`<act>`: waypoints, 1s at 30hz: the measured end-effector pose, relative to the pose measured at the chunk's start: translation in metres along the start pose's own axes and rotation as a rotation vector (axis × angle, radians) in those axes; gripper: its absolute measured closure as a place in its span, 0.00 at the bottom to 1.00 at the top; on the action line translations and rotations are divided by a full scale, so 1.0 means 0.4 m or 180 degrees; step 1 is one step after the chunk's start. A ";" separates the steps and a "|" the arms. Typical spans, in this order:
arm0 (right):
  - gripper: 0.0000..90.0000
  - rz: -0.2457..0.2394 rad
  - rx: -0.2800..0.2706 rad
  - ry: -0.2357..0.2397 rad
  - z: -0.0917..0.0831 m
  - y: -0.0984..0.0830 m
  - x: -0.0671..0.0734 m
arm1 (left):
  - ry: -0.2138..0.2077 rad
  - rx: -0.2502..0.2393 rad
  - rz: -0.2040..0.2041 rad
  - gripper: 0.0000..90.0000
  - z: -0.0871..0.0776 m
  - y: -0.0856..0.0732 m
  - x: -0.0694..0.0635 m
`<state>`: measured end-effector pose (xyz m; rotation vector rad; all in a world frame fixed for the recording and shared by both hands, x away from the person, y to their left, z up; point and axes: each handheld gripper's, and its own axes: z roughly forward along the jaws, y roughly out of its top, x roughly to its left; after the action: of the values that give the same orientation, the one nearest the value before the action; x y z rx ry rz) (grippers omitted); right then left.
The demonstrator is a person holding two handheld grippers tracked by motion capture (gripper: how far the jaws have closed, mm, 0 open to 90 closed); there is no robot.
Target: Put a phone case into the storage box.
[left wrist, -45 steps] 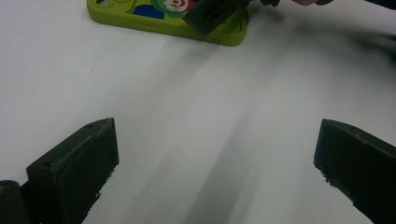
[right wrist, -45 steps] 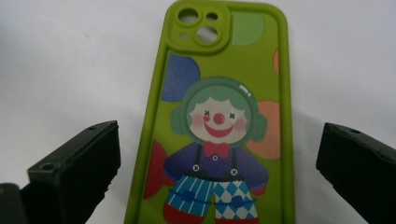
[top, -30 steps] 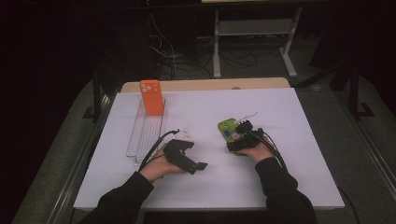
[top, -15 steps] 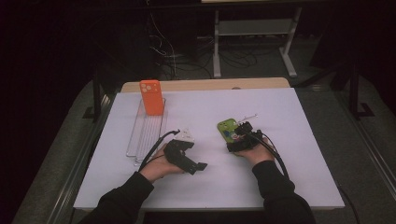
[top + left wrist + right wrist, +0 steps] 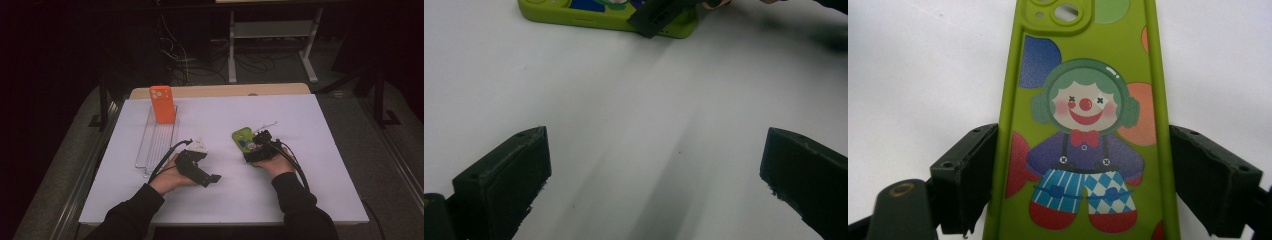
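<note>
A lime-green phone case (image 5: pixel 1088 125) printed with a clown lies flat on the white table top (image 5: pixel 320 150), right of the middle. My right gripper (image 5: pixel 1083 175) straddles its near end, and both jaws press on its long edges. From above, that gripper (image 5: pixel 252 150) covers the near part of the green case (image 5: pixel 241 137). My left gripper (image 5: pixel 212 179) rests low over the table, left of the case, pointing right. Its jaws stand wide apart in the left gripper view (image 5: pixel 656 170) with bare table between them. The green case (image 5: pixel 599 15) lies beyond them.
An orange phone case (image 5: pixel 162 103) stands upright at the far end of a clear ribbed tray (image 5: pixel 155 145) on the table's left. A wooden strip (image 5: pixel 220 91) borders the far edge. Dark floor and cables lie beyond.
</note>
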<state>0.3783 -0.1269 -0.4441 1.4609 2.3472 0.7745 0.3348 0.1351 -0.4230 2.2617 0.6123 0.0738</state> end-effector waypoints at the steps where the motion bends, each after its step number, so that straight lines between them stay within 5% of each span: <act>1: 0.17 0.0012 0.0000 0.0016 -0.003 0.001 0.000 | 0.0002 -0.0002 0.0002 0.00 0.000 0.000 0.000; 5: 0.17 -0.0054 -0.0032 0.0029 -0.013 0.006 -0.004 | -0.0008 -0.0060 -0.0071 0.00 0.005 0.000 -0.004; 12: 0.17 -0.0169 -0.0084 0.0153 -0.049 0.019 -0.018 | -0.0044 -0.0056 0.0005 0.00 0.002 0.009 -0.009; 30: 0.17 -0.1032 -0.0115 0.0788 -0.108 0.033 -0.022 | -0.0133 -0.0112 0.0398 0.00 -0.059 0.068 0.008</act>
<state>0.3710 -0.1430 -0.4017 0.9784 2.6432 0.9444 0.3428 0.1367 -0.3877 2.2600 0.4437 0.0980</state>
